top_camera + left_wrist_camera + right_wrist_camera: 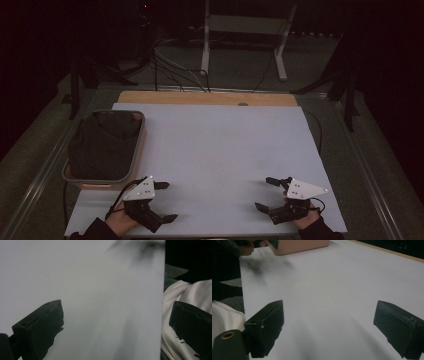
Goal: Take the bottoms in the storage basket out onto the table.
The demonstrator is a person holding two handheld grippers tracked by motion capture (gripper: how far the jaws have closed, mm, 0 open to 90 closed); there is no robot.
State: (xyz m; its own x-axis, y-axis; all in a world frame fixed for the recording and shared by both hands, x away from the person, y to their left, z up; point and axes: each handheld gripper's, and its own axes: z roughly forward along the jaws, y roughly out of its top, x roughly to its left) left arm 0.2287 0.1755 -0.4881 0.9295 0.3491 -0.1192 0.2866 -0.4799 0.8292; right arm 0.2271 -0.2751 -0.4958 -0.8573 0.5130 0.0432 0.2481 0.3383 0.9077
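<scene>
Dark cloth (104, 142) fills the grey tub (127, 174) at our desk's (220, 145) left edge; our left gripper (166, 201) and right gripper (266, 194) rest near us, jaws spread, holding nothing.

Two hand-held grippers rest low at the near edge, well apart: the left gripper (166, 201) and the right gripper (266, 194) point toward each other, jaws spread wide and gripping nothing, forearms entering from below.

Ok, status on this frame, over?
Left gripper open, empty. Right gripper open, empty. Bin with dark cloth untouched, far left. White tabletop bare between them.
</scene>
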